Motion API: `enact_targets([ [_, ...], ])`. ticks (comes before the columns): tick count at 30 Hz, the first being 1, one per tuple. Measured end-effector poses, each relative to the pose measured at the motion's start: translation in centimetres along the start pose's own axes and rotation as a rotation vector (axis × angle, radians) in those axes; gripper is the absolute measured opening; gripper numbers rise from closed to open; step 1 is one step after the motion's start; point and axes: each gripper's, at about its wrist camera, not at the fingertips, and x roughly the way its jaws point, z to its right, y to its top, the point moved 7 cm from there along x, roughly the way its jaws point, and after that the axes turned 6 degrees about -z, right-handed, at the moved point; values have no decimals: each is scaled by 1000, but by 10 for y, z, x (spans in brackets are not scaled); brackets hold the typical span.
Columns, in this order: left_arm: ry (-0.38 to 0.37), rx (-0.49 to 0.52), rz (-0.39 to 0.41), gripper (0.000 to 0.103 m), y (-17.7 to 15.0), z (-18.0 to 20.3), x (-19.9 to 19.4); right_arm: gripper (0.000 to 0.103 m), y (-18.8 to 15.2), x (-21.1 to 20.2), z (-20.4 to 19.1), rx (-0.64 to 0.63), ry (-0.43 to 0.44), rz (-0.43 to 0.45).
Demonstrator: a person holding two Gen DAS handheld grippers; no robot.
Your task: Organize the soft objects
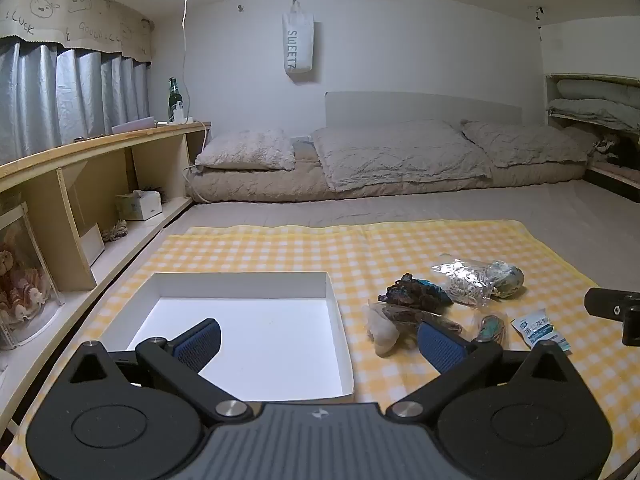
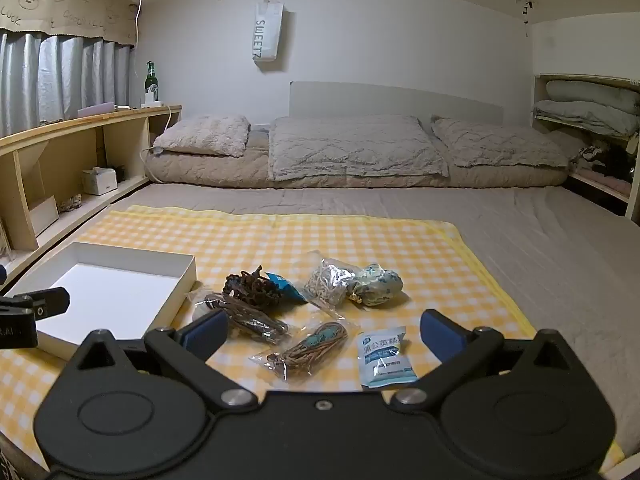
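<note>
A shallow white box lies open on the yellow checked cloth. To its right lie several soft packets: a dark bundle, a clear bag of pale strands, a floral pouch, a bag of brown cord, a blue-white sachet. My left gripper is open and empty over the box's near right corner. My right gripper is open and empty just short of the cord bag and sachet.
The cloth lies on a grey bed with pillows and a folded quilt at the far end. A wooden shelf unit runs along the left with a tissue box and a green bottle. Folded bedding fills a shelf at right.
</note>
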Motion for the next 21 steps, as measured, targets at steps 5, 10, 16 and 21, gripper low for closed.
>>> enact_targets([
  [5,-1,-3,1,103,0,-1,0,103,0,0,0,-3,-2,5],
  [10,-2,-4,-2,103,-2,-1,1,103,0,0,0,-2,-1,3],
  [16,0,-4,-3,103,-2,-1,3,103,0,0,0,-3,0,2],
  [21,-1,-6,-4,103,-3,-1,4,103,0,0,0,-4,-1,1],
])
